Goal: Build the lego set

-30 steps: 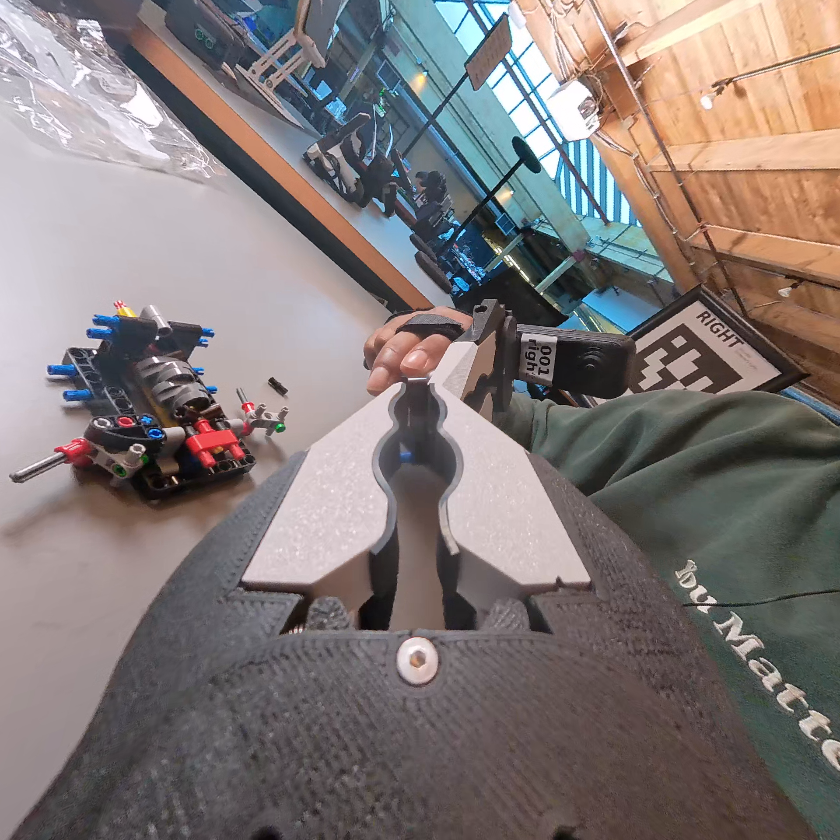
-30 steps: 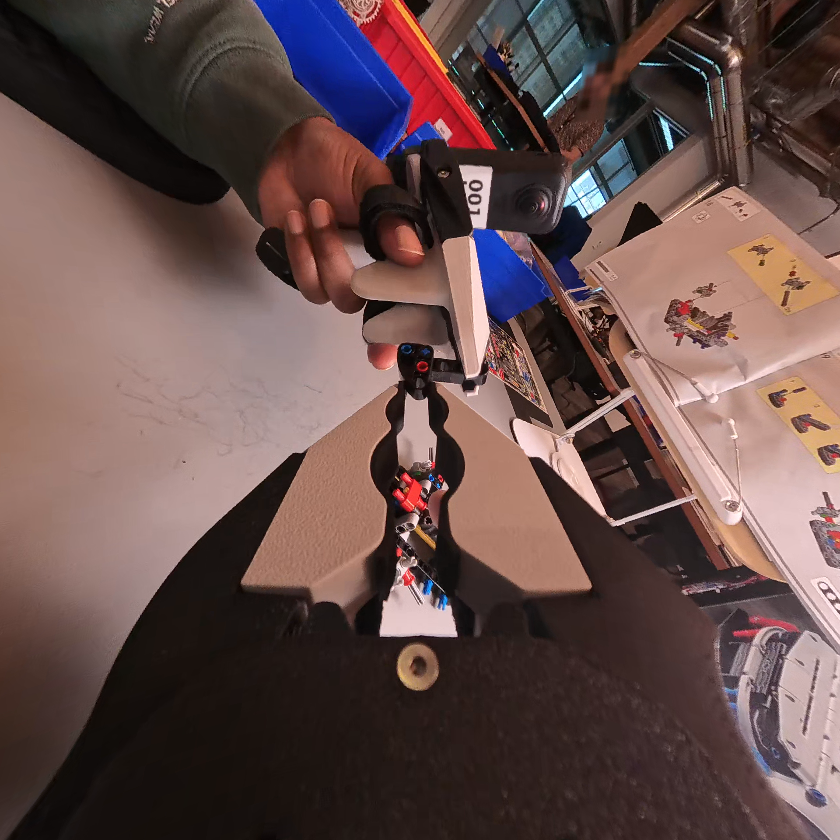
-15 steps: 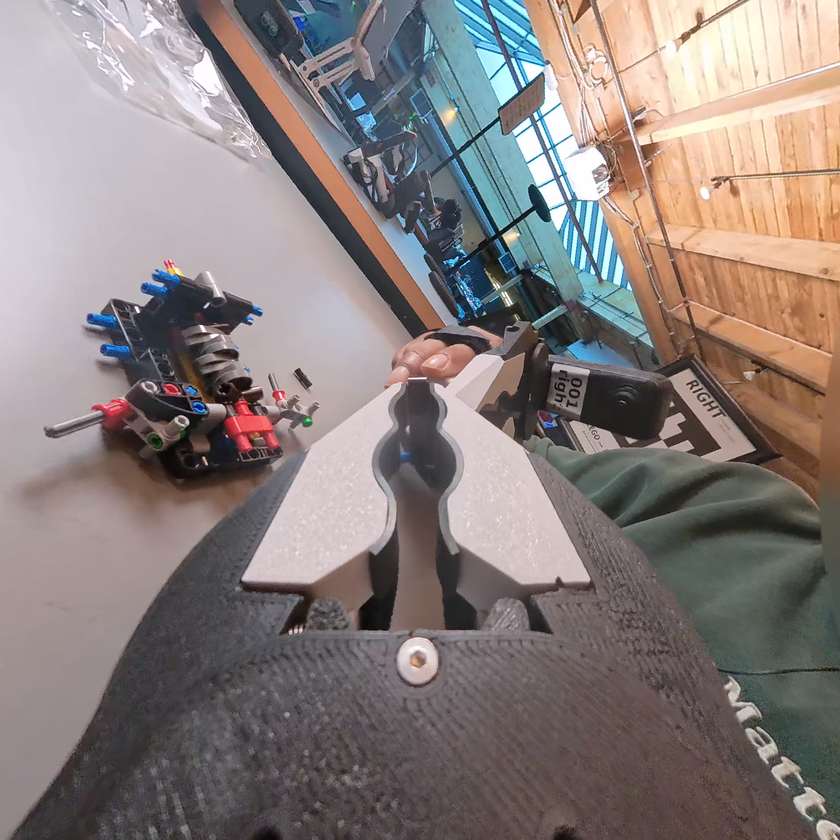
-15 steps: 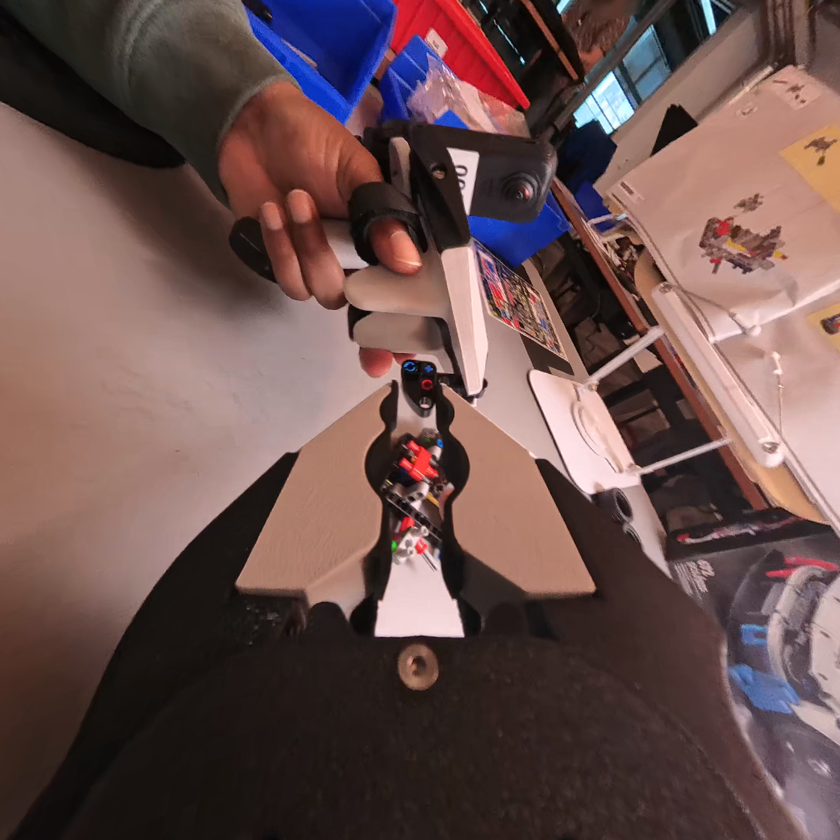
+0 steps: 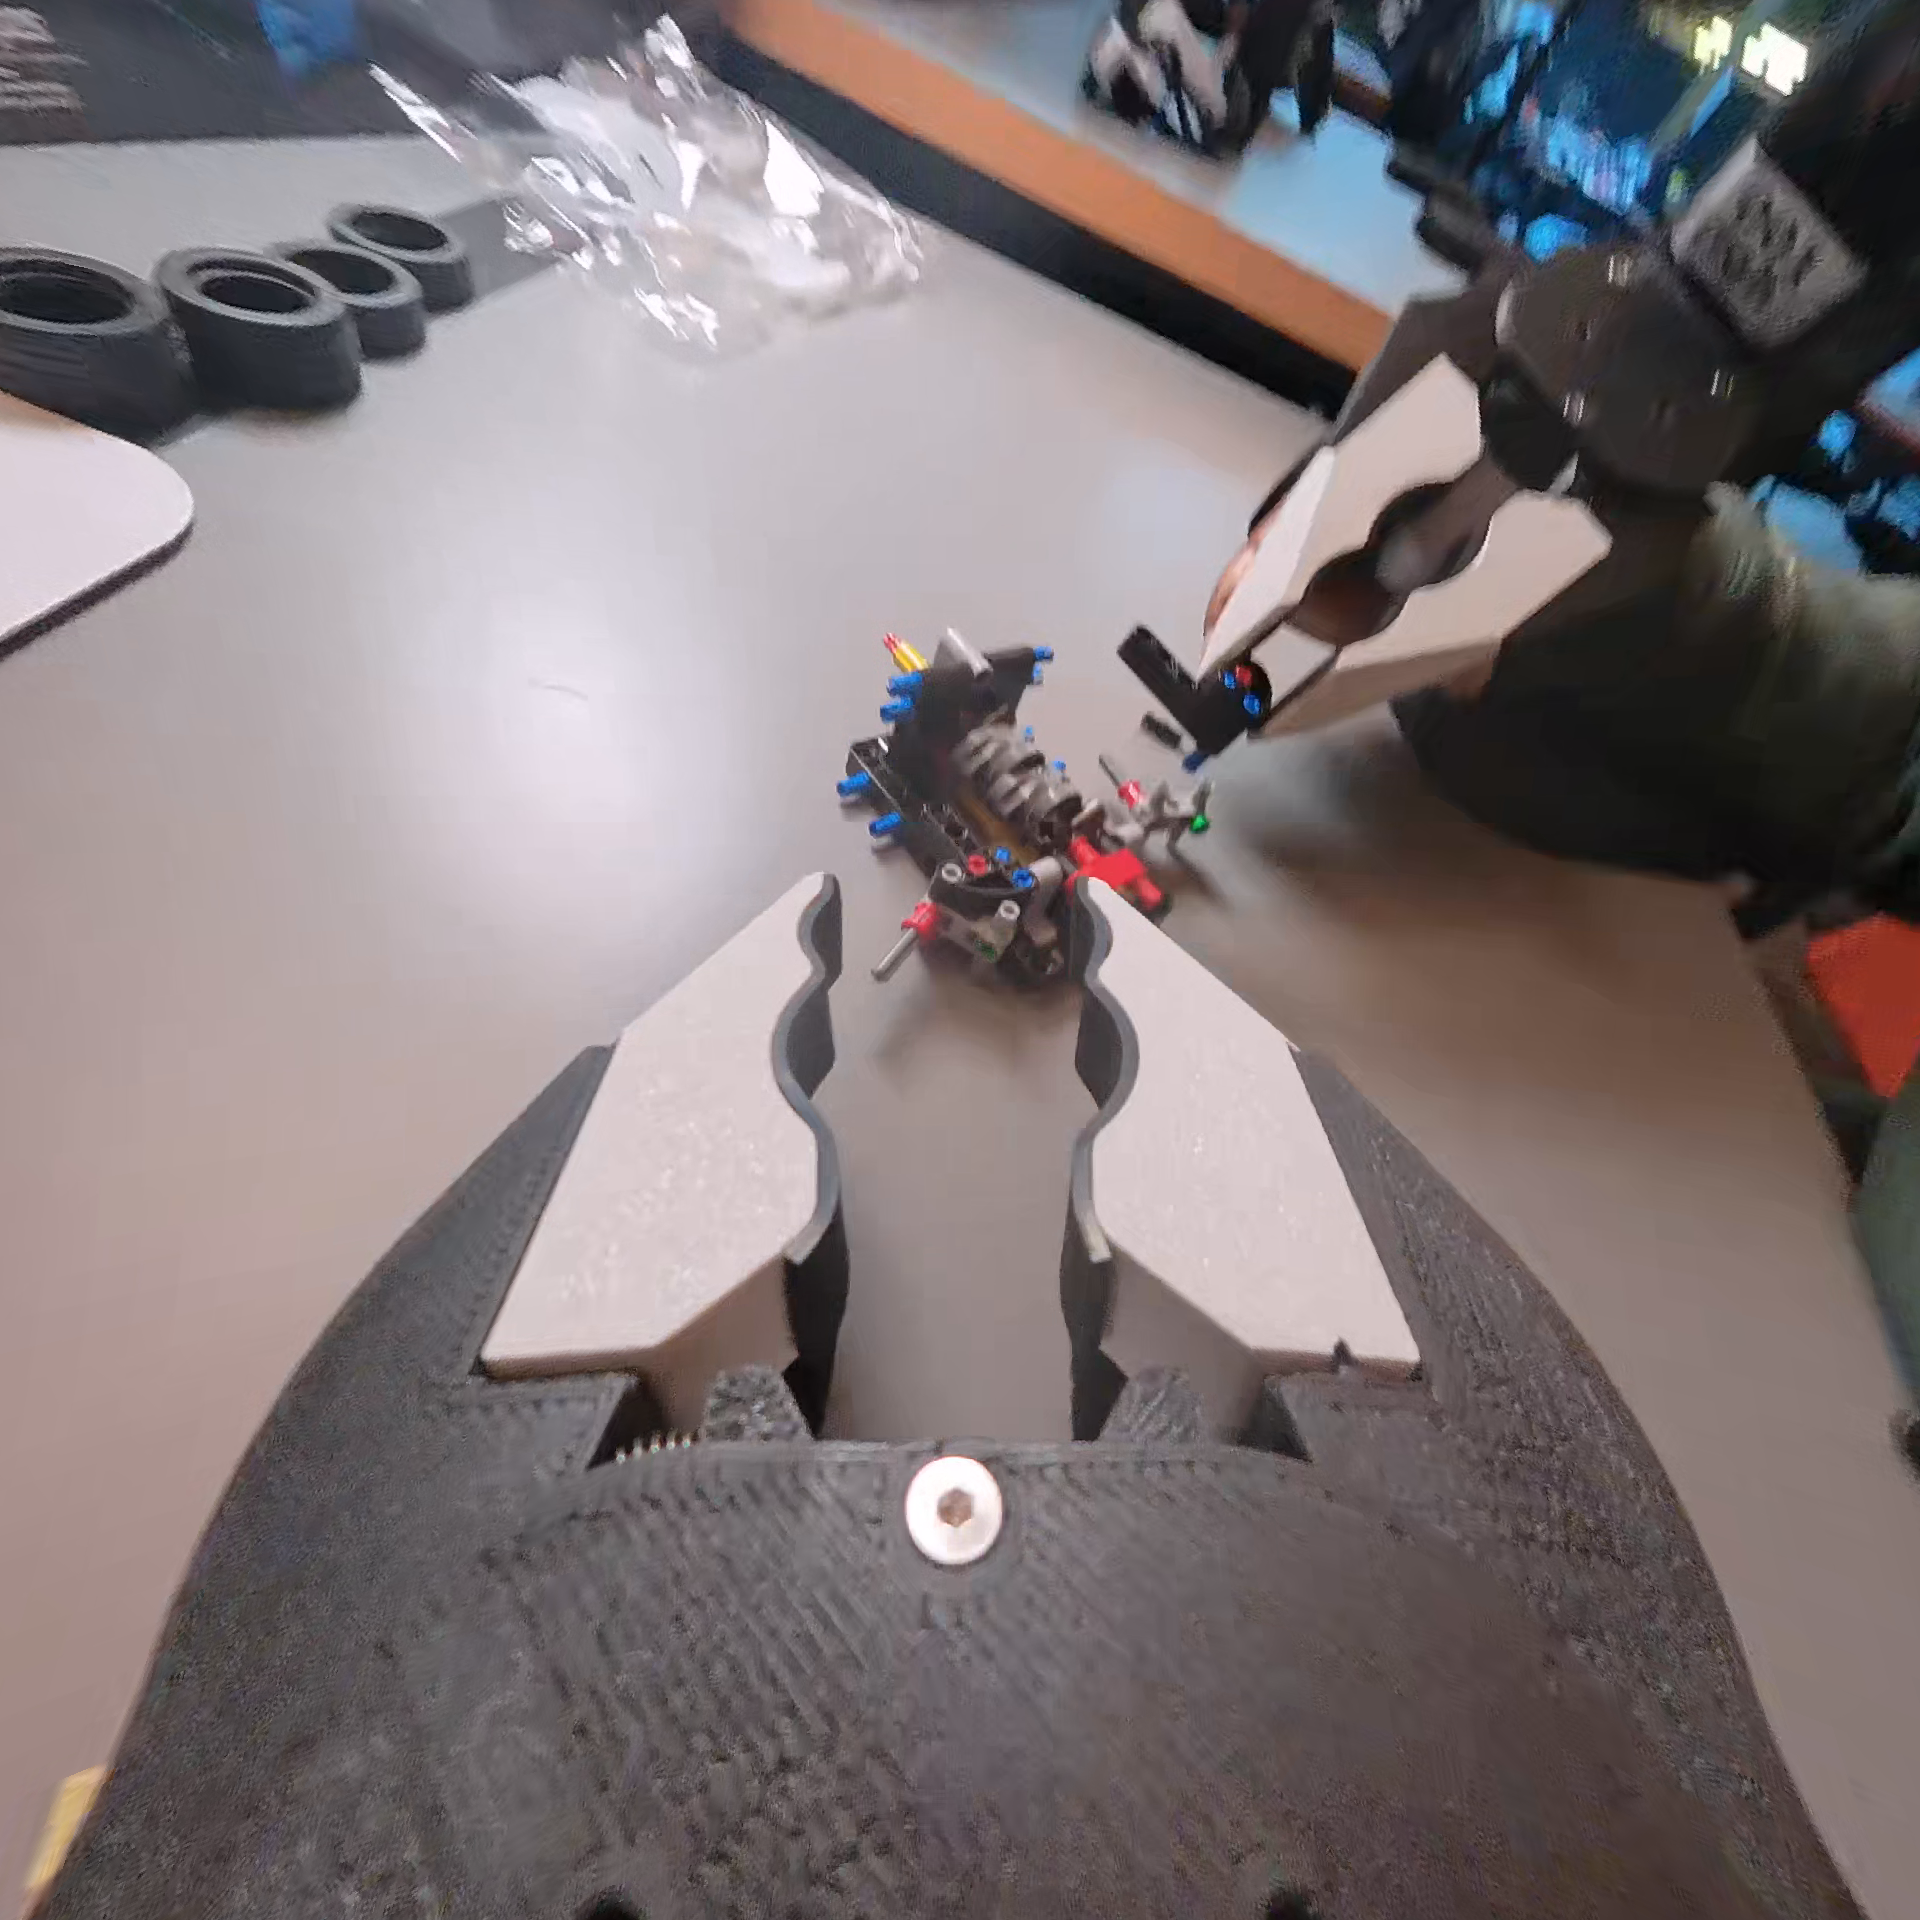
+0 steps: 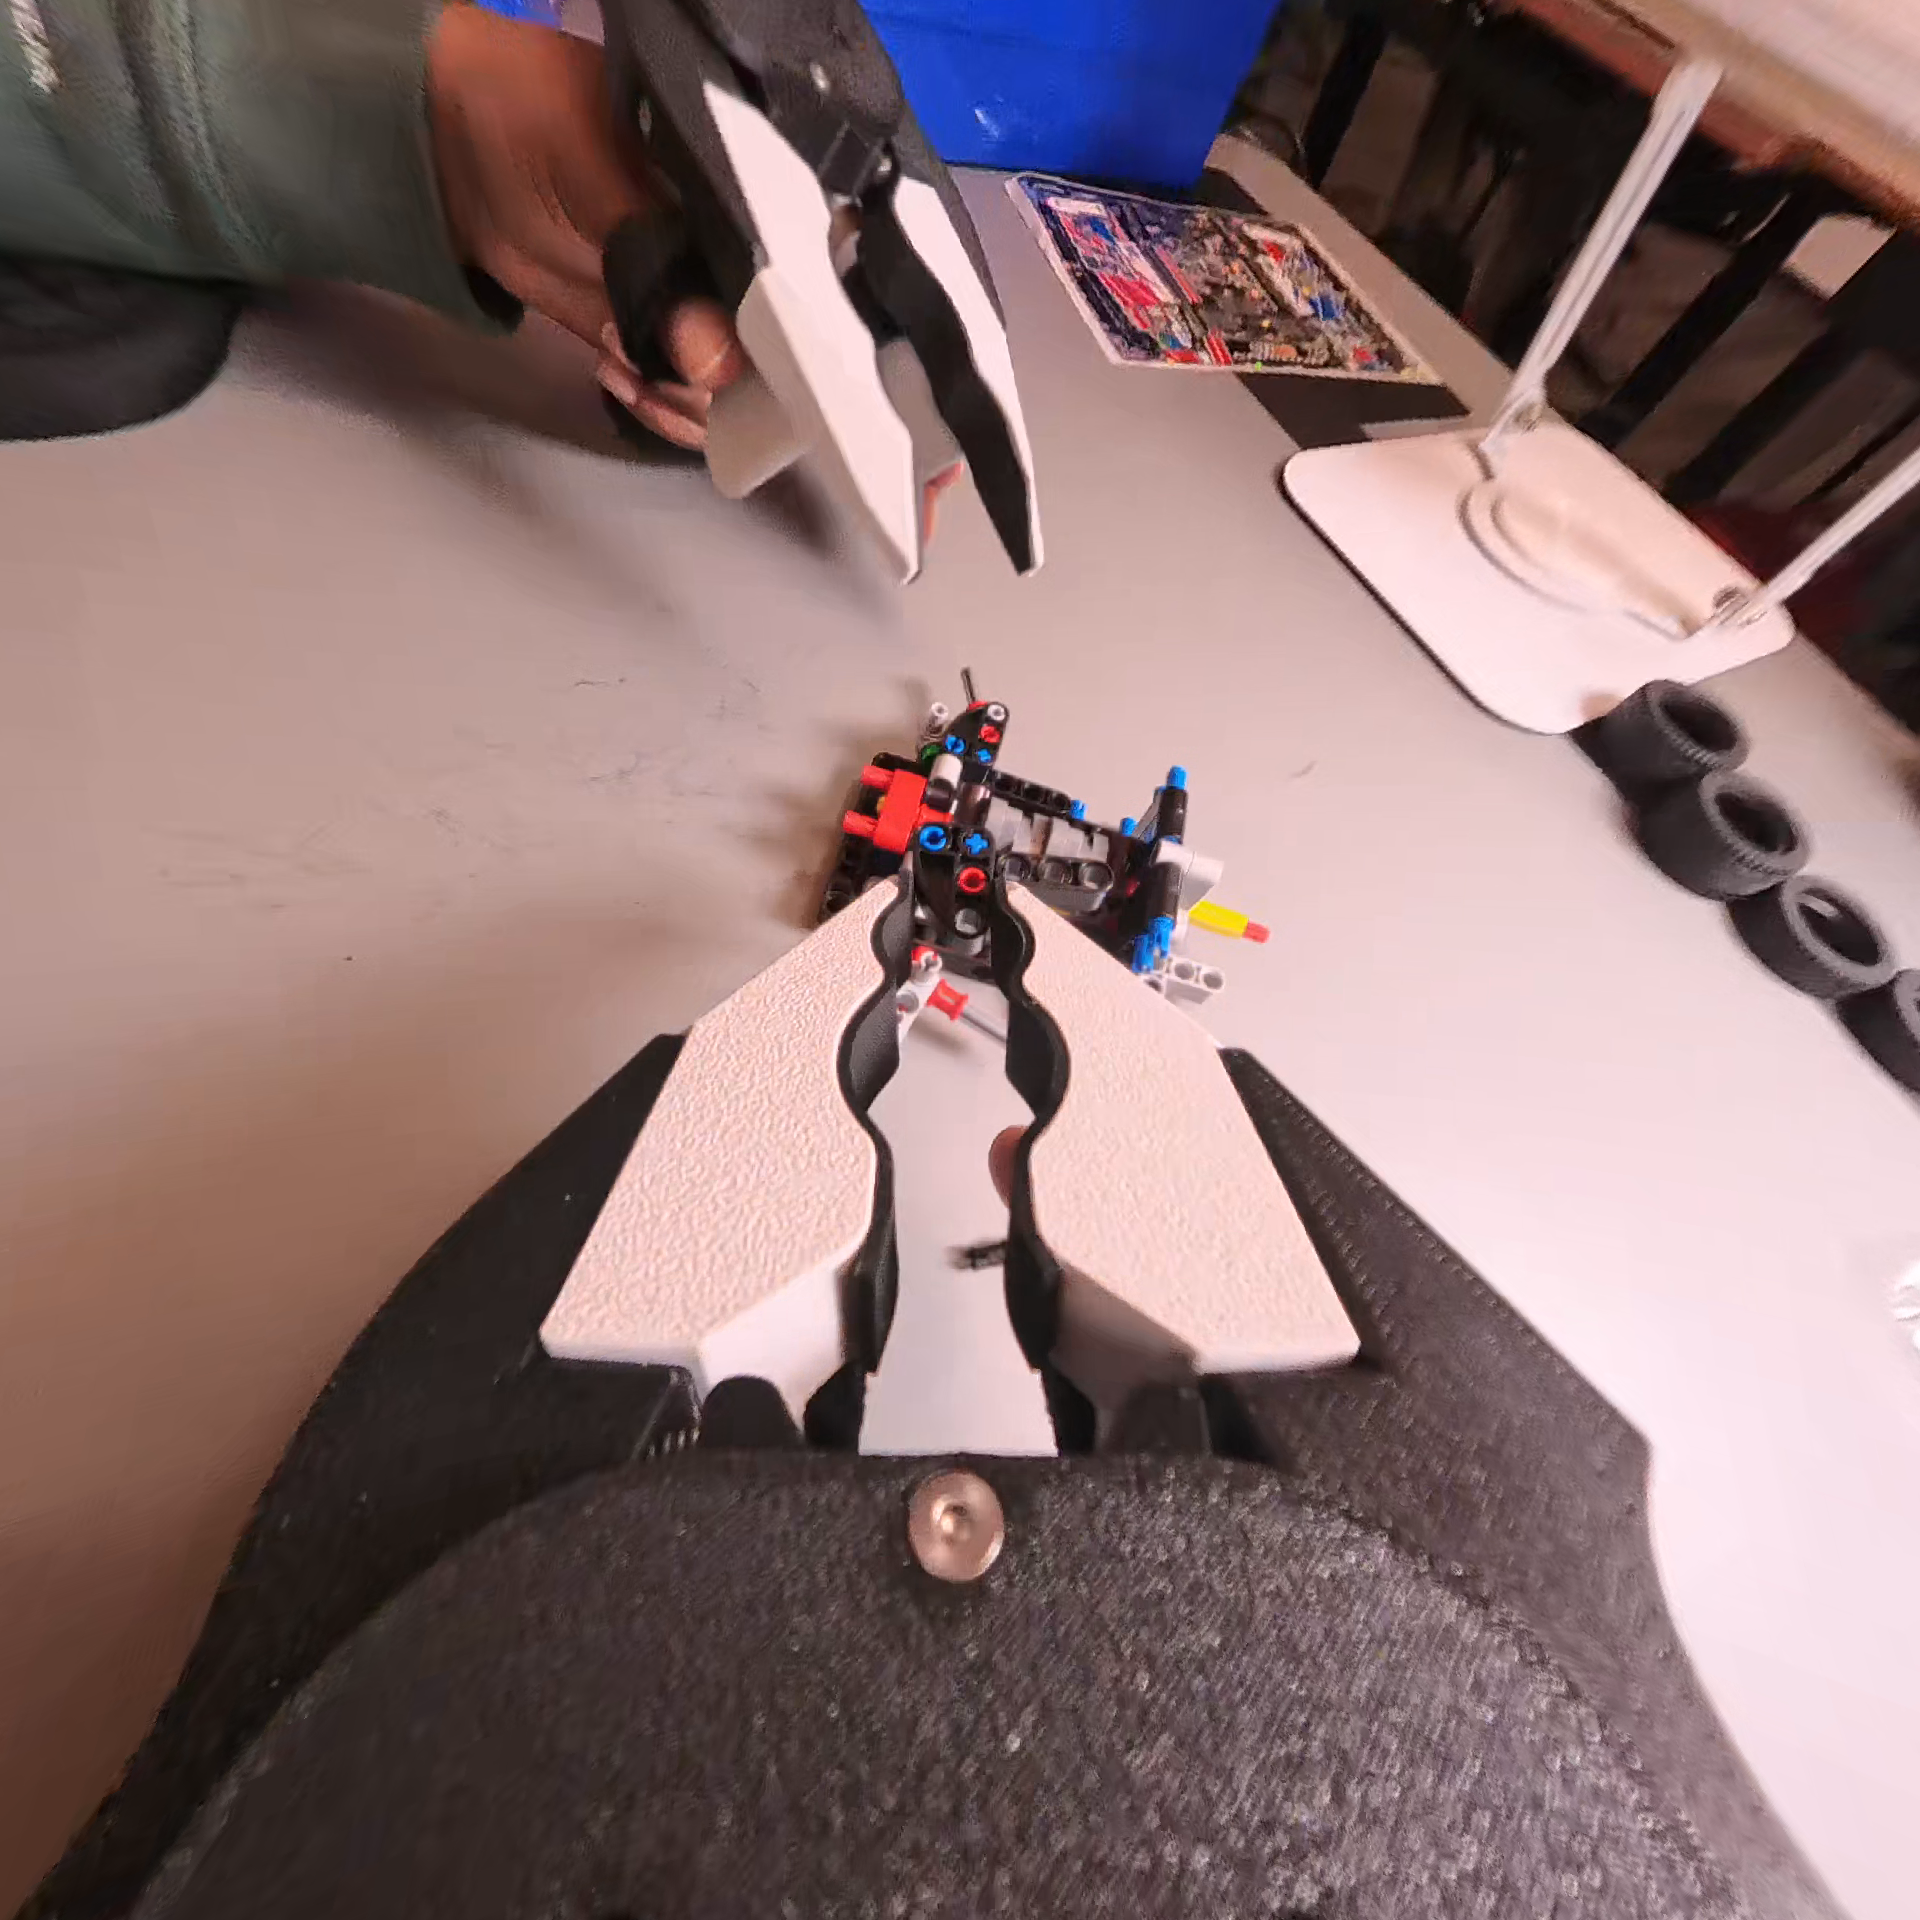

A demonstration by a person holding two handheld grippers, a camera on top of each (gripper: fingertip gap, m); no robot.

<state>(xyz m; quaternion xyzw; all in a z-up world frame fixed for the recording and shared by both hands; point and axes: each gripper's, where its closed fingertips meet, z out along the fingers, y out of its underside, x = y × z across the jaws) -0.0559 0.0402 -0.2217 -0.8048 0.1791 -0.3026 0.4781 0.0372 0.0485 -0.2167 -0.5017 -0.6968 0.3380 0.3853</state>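
Right tongs [image 6: 951, 914] around black lego piece [image 6: 958, 883]

My grey table [image 5: 436, 644] carries the lego chassis [image 5: 987, 821], black tyres [image 5: 249, 312], crumpled plastic bag [image 5: 707, 218] and a white stand base [image 6: 1527, 561].

Left gripper [image 5: 956, 904] now spread wide and empty, no longer pinched onto the small black piece [image 5: 1195, 691]; now turned from the room down toward the table, tips close over the lego assembly [image 5: 987, 821]. Right gripper [image 6: 948, 904] alone now carrying that piece, just above the assembly instead of up by the hand.
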